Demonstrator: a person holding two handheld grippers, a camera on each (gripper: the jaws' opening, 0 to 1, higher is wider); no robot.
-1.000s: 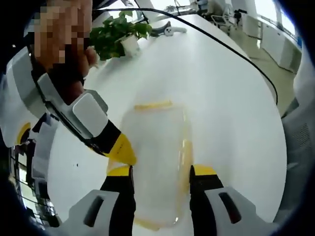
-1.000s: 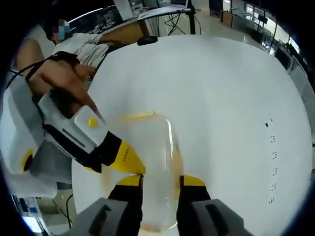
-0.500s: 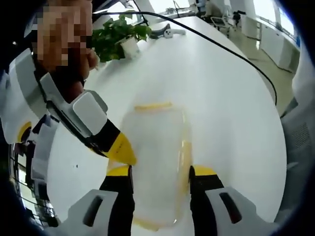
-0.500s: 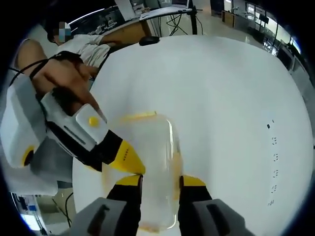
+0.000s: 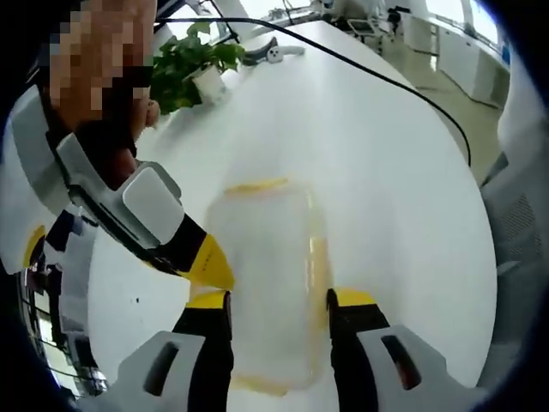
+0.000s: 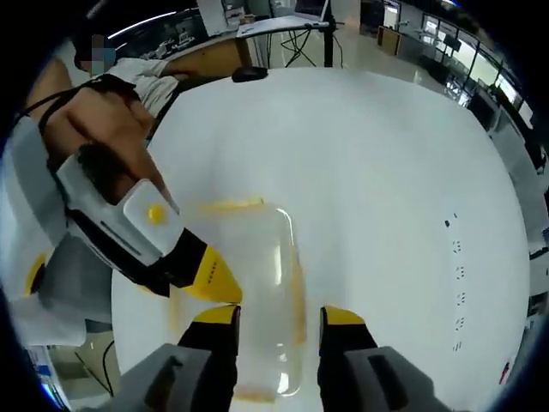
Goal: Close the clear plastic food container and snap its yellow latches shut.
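White and smooth, the rounded table (image 5: 386, 189) takes up most of both views, its far edge curving off toward an office floor with desks that blur out at the upper right. Next in size is the clear plastic food container (image 5: 262, 283), a rounded oblong box lying at the lower centre of the left gripper view; its walls are so transparent against the white top that its outline is hard to follow, and whether the lid is seated I cannot tell. Its yellow latches (image 5: 256, 184) show as thin strips along the far end and right side, their position too faint to judge. The left gripper (image 5: 279, 300) rises from the bottom with black, yellow-tipped jaws parted to either side of the container's near end, close to its walls, though contact cannot be made out. In the right gripper view the right gripper (image 6: 279, 316) likewise stands with jaws spread on both sides of the container (image 6: 257, 292), gripping nothing that can be confirmed. Each view catches the other gripper entering from the left, a white and black body with a yellow tip beside the container's corner, held by a hand (image 6: 99, 137). A black cable (image 5: 403, 86) arcs across the table in the left gripper view, and a small leafy potted plant (image 5: 193, 64) sits at the upper left.
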